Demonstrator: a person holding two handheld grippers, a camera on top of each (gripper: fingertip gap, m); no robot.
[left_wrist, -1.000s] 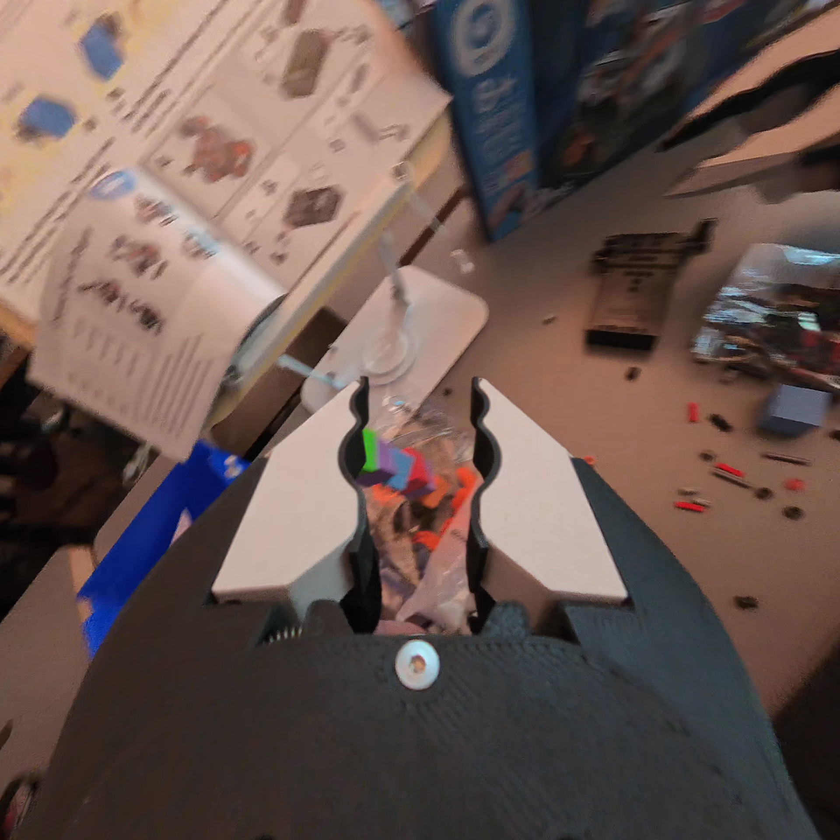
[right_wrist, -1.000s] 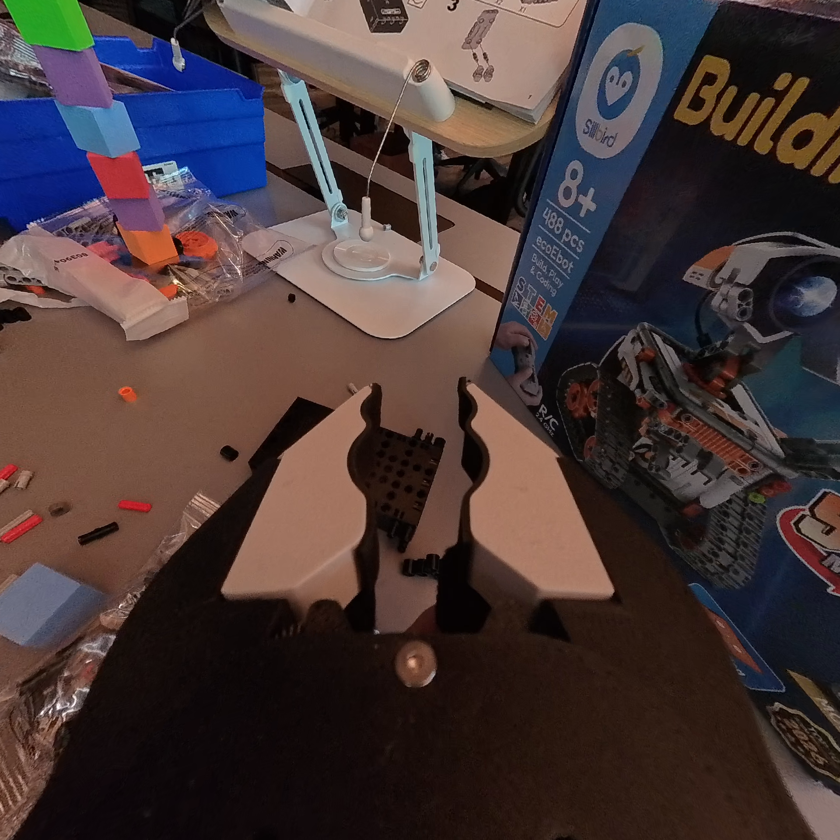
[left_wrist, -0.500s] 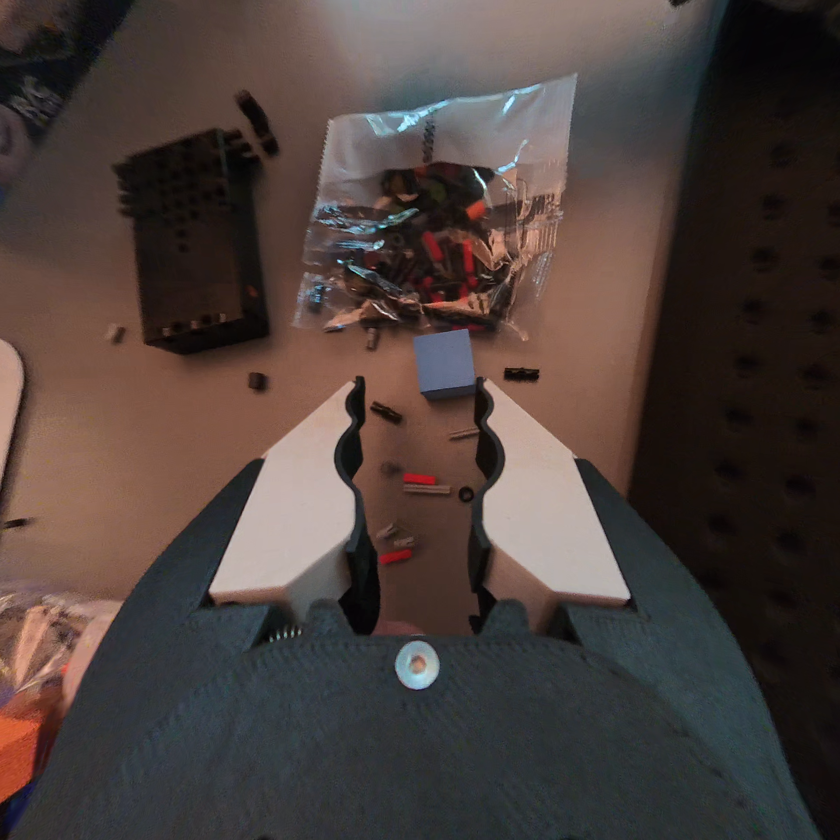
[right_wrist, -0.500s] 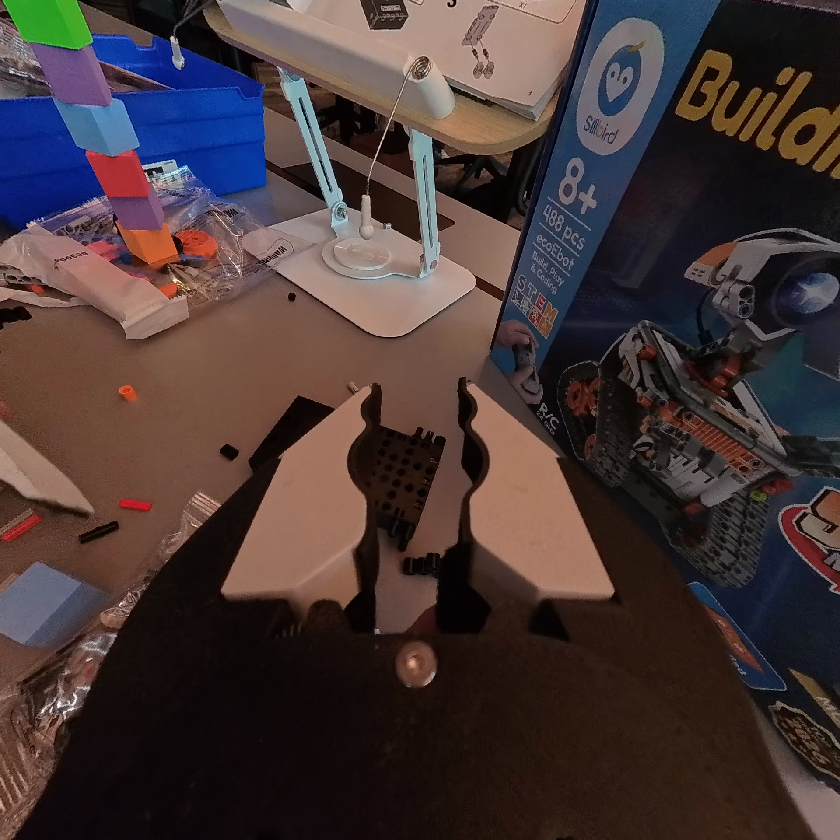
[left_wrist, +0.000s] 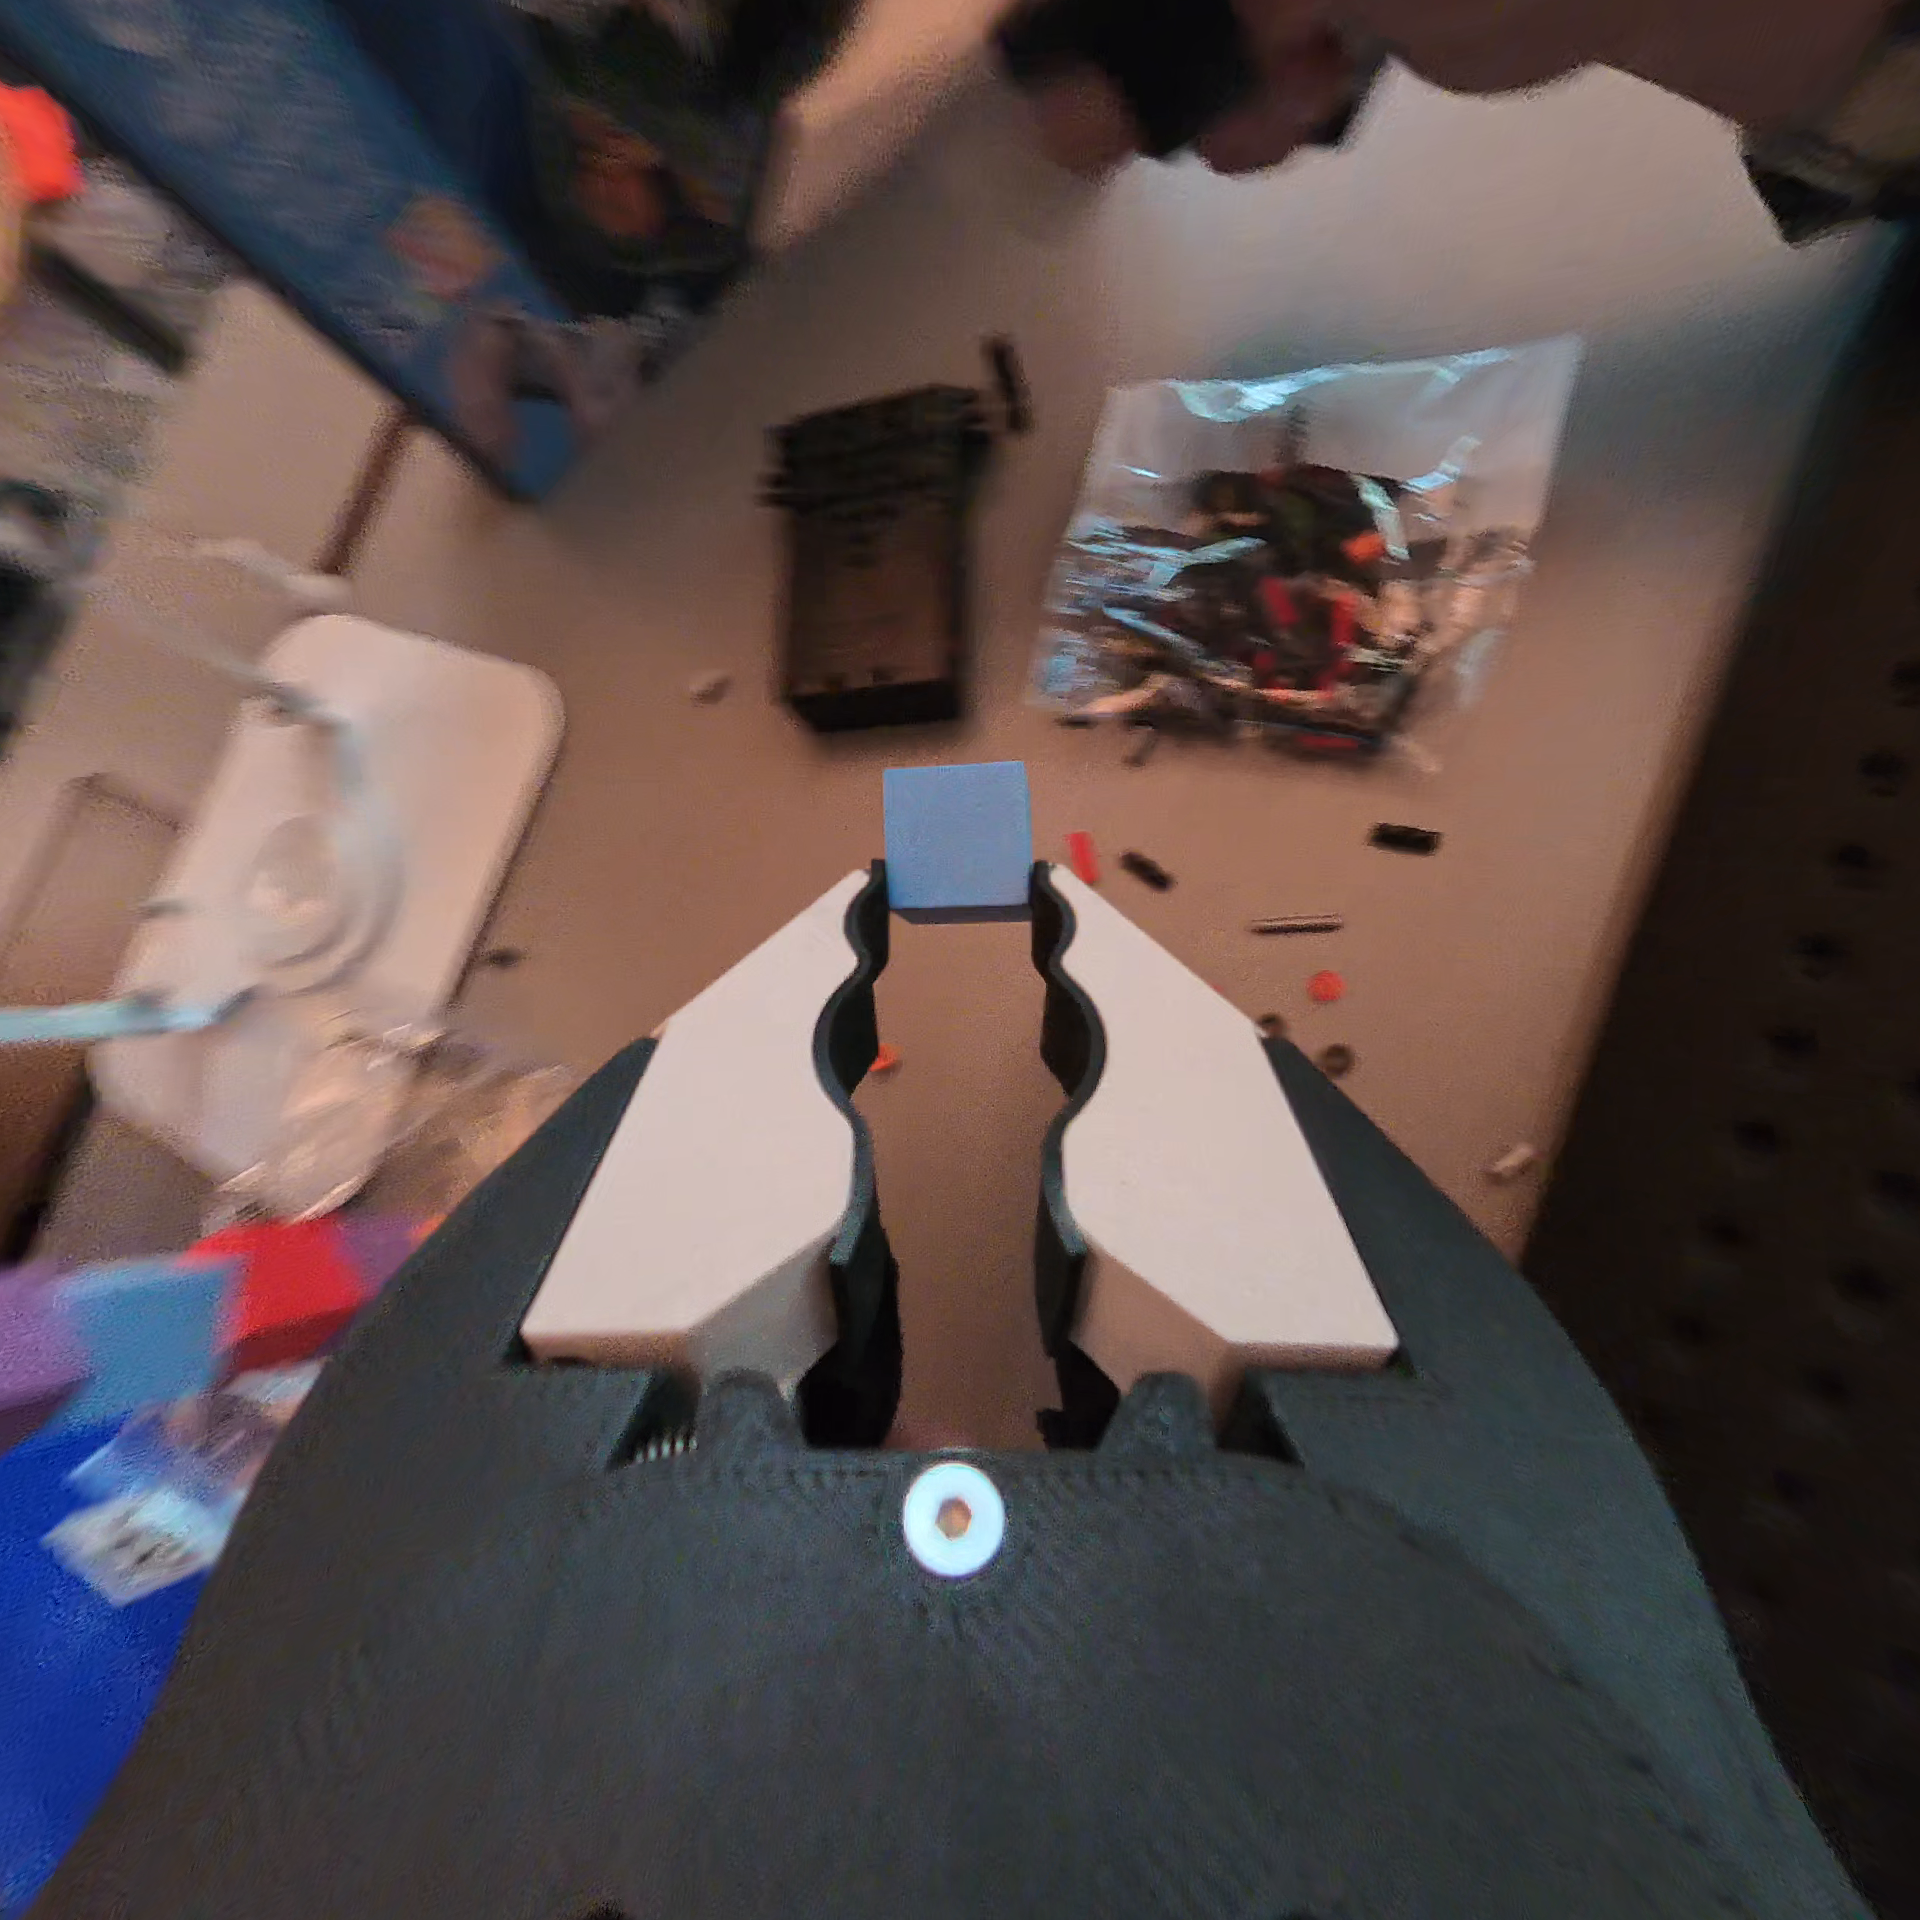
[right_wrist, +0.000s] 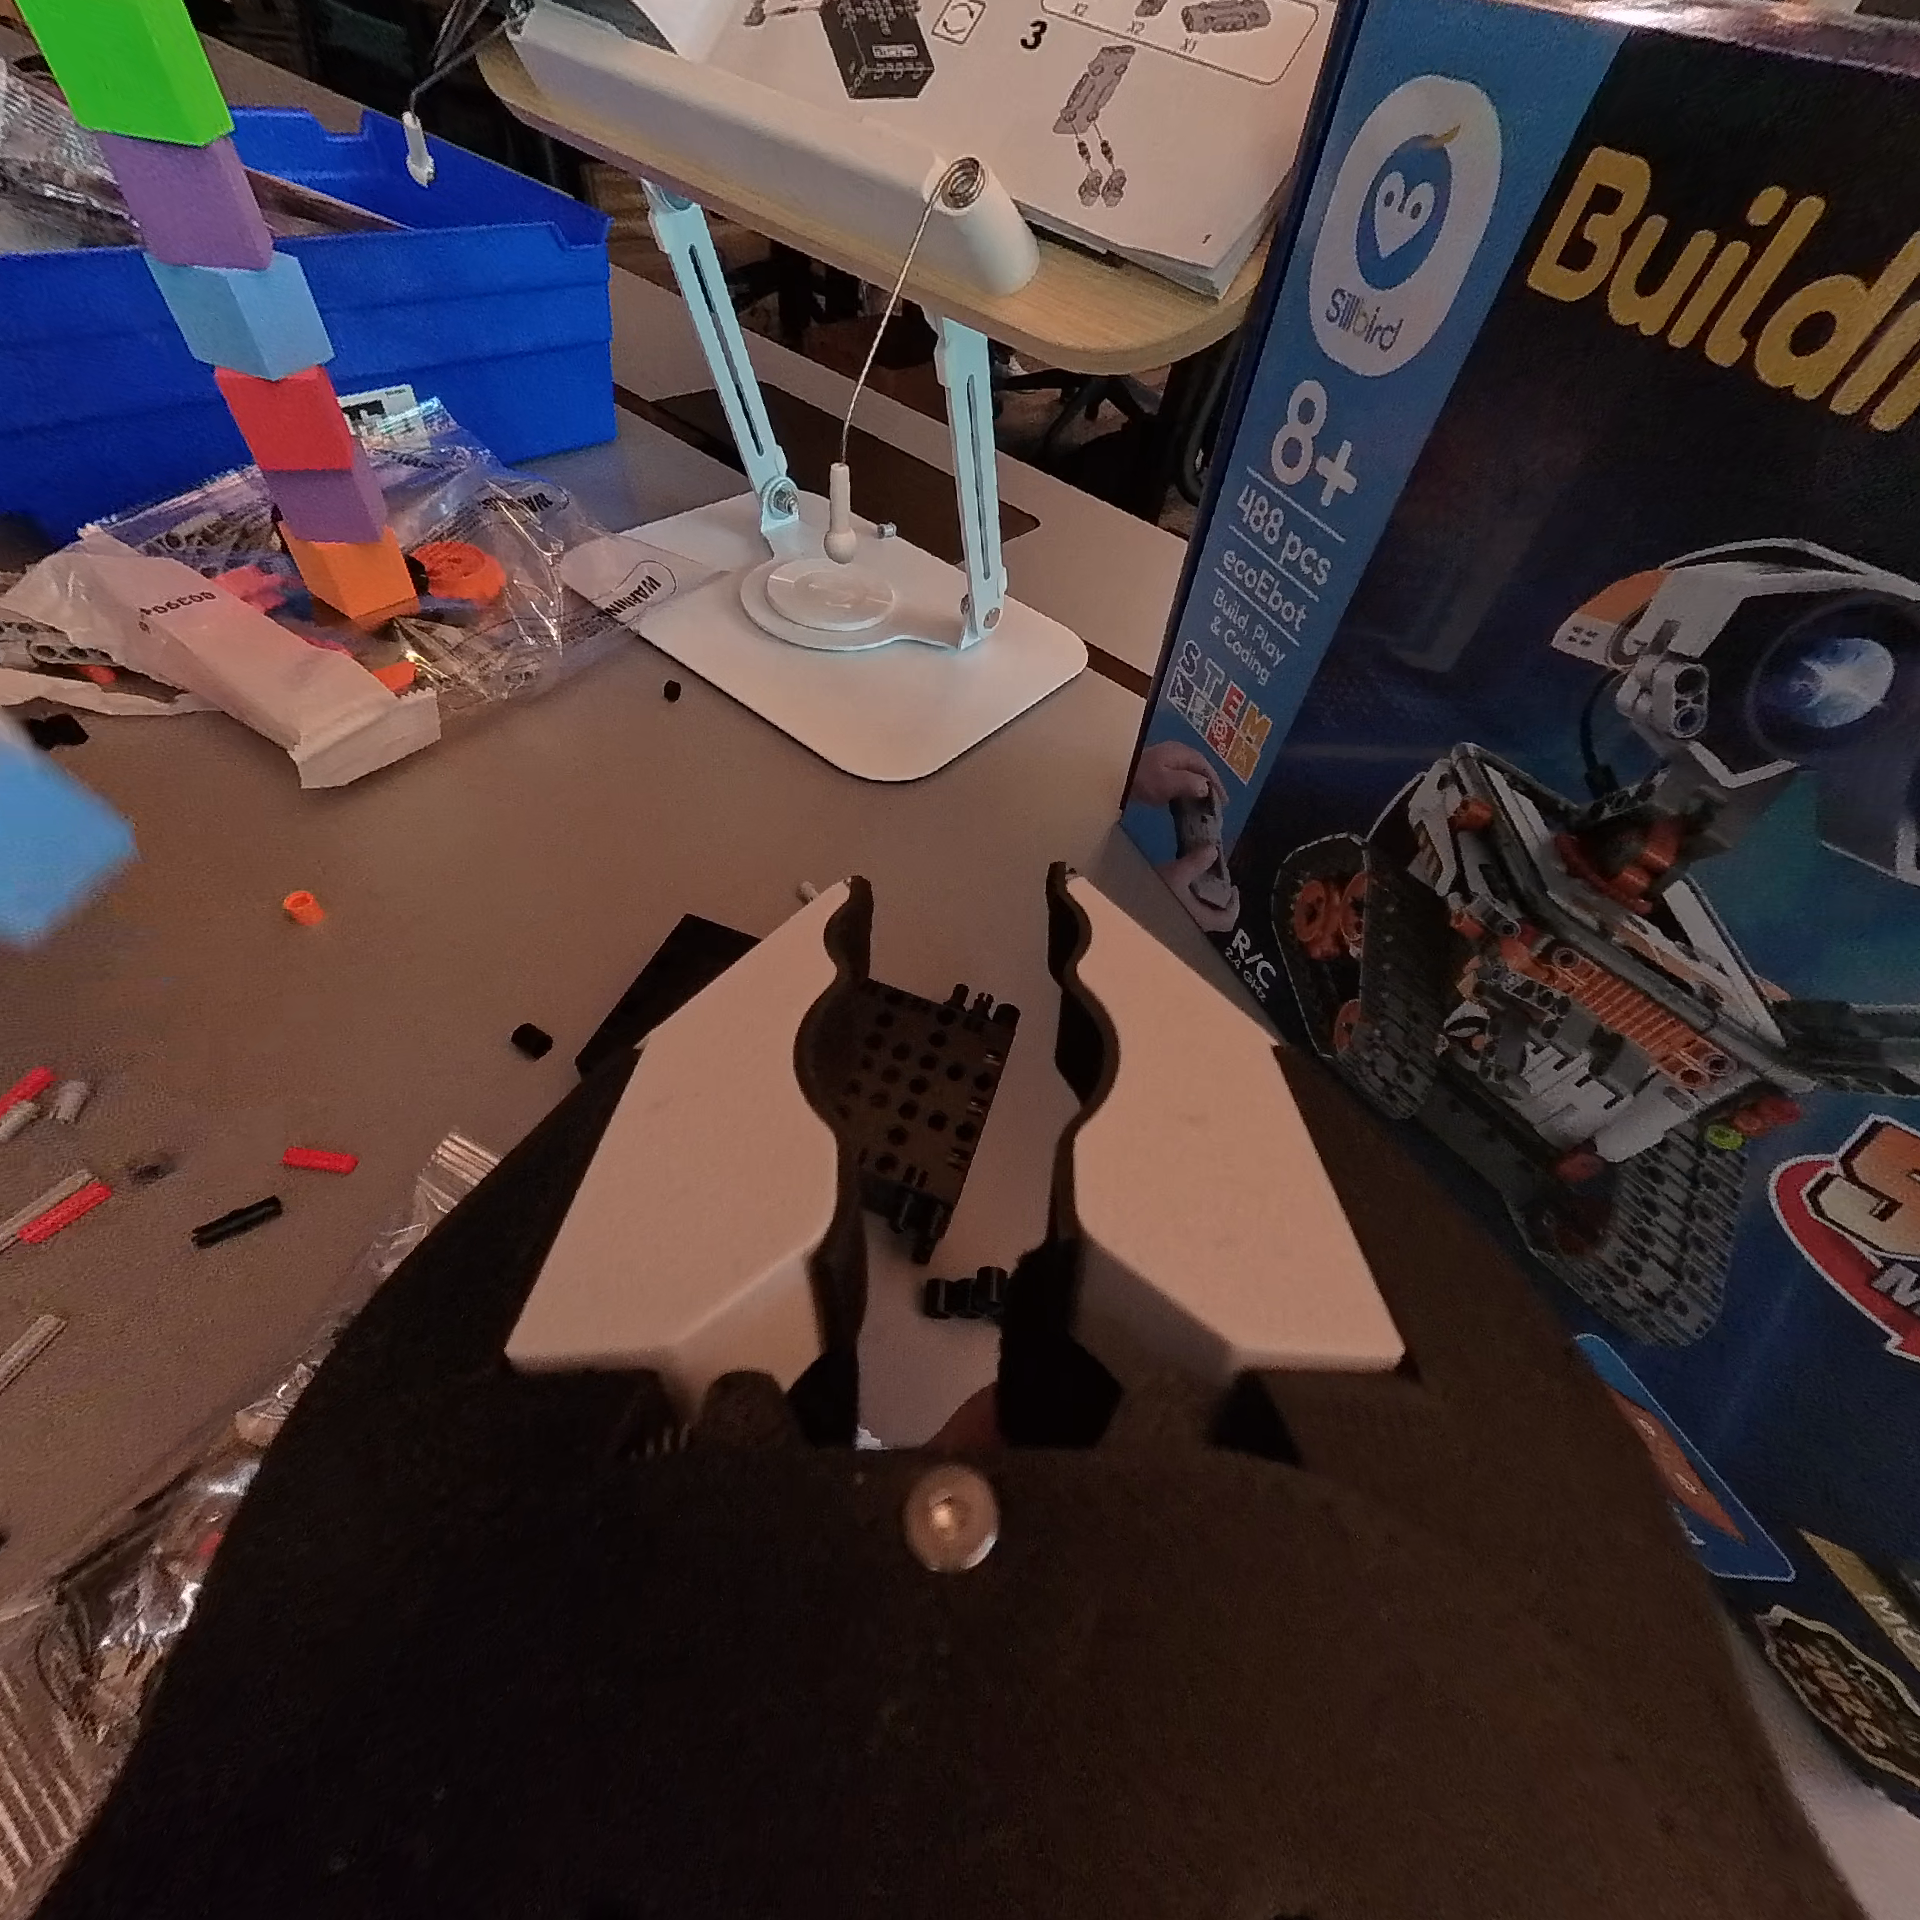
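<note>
Gripping a blue cube at its tips, left gripper is above the table, near black plate. Right gripper: jaws apart, empty, over that plate.

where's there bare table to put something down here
The barest patch of table lies between the white stand base, the plastic bags and the black plate under the open right gripper. It is crowded by the small loose pieces at lower left and tight against the blue box.
</note>
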